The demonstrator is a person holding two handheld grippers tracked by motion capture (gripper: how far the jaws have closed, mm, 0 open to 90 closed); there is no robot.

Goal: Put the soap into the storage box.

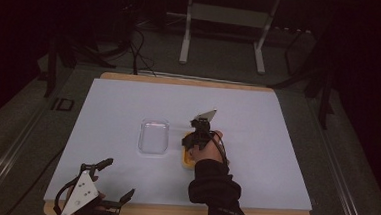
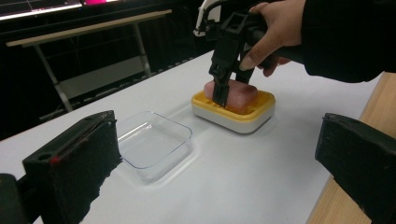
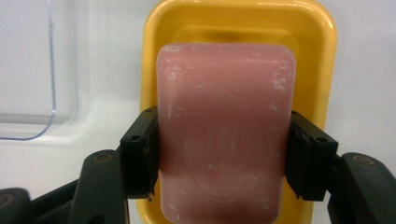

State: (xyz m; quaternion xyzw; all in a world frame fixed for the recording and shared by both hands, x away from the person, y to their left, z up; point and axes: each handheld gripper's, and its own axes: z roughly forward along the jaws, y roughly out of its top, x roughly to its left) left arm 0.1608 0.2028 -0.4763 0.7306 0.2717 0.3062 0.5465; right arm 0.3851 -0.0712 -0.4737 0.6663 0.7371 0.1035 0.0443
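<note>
Two claws in play. Right claw (image 3: 222, 156) stands over the yellow soap dish (image 3: 322, 56), its jaws pressed against both long sides of the pink soap bar (image 3: 226, 126), which sits in the dish. Left claw (image 1: 107, 182) rests spread and empty at the near tabletop (image 1: 257, 121) edge.

Risk, as I judge it: the bar looks slick and is pinched toward one end; a lift could tip it or let it slide out, dragging the dish along.

Clear plastic lid or tray (image 2: 152, 142) lies just beside the dish, near enough to get bumped. Nothing else crowds the path.
</note>
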